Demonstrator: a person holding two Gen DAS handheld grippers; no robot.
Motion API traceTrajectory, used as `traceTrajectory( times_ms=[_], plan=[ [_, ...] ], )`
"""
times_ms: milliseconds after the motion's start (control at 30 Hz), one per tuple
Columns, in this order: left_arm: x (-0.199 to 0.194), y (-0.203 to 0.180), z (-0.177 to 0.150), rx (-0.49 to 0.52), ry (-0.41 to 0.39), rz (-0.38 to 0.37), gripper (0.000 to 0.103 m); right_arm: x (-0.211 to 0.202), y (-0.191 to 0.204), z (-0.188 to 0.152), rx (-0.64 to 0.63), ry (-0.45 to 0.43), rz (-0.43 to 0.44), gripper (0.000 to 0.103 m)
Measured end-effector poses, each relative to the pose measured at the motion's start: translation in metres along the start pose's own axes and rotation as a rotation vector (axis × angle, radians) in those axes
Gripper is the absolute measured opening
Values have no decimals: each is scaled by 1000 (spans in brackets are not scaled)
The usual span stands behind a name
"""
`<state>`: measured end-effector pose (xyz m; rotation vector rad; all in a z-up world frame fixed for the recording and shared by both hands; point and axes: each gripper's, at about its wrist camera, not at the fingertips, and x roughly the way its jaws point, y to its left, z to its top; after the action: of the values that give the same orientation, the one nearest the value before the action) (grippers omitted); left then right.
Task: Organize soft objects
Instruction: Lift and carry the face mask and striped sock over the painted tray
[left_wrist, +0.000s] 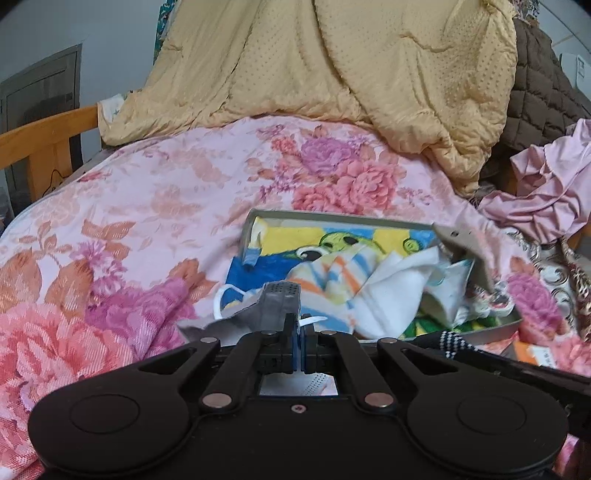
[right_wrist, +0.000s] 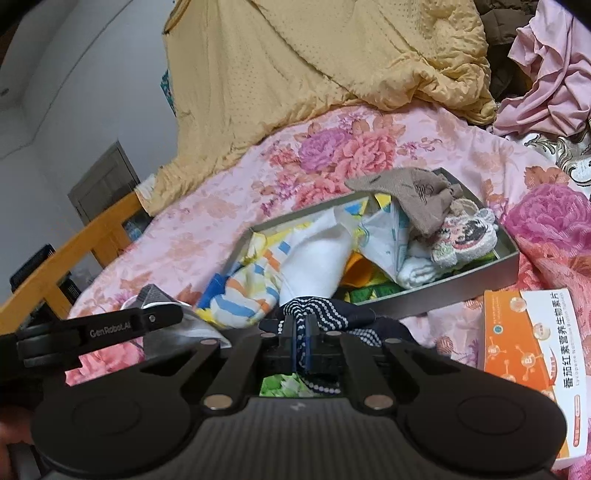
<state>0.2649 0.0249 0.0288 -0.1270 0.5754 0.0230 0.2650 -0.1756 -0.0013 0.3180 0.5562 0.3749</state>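
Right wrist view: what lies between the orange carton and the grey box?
In the right wrist view, only a strip of pink floral bedspread separates the orange carton from the grey box's near wall; nothing else sits there.

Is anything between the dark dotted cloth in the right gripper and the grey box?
Nothing solid. The right gripper pinches the dotted cloth right at the grey box front wall; only piled socks crowd inside.
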Motion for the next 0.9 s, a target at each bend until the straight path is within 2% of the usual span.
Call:
traceTrajectory(
  times_ms=[267, 433, 633, 900],
  plan=[
    [-11, -19, 29, -2, -54, -20, 0, -16, -4, 20, 34, -81, 56, 4],
    [-5, -38, 48, 10, -91, -42, 0, -17, -7, 38, 32, -147, 69, 4],
    [13, -55, 69, 7, -124, -51, 0, -5, -22, 62, 65, -194, 96, 4],
    [33, -64, 103, -14, -214, -56, 0, 24, -43, 89, 96, -246, 125, 4]
  ],
)
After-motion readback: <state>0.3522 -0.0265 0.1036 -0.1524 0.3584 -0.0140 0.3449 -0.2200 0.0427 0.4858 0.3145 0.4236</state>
